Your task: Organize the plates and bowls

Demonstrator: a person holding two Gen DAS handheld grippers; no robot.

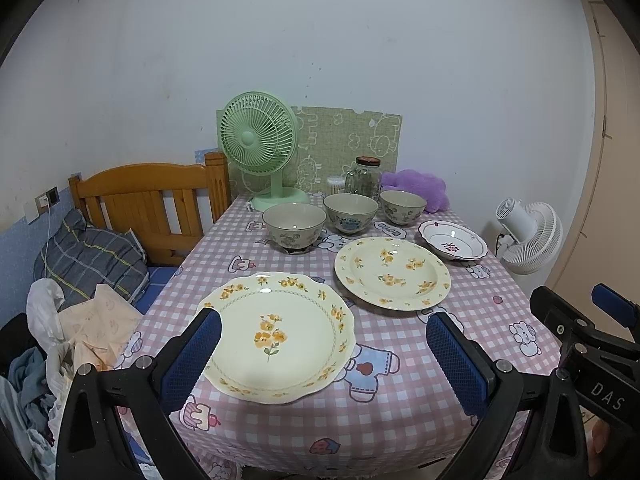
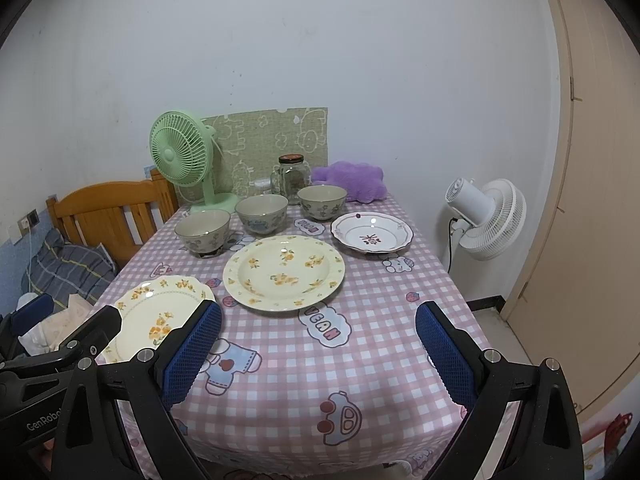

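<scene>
Three glazed bowls (image 1: 294,227) in a row at the far part of the tabletop (image 2: 280,380); in front, round floral plate (image 1: 393,271), scalloped floral plate (image 1: 276,336) nearest on the left, small white dish with dark rim (image 2: 372,233) at the right. Behind the bowls: green fan (image 1: 260,140), glass jar (image 1: 363,180), purple plush cushion (image 2: 352,180). Checked pink cloth, glossy ceramic. Left gripper (image 1: 324,344) with jaws spread, above the scalloped plate, holding nothing. Right gripper (image 2: 318,340) also spread, over bare cloth.
</scene>
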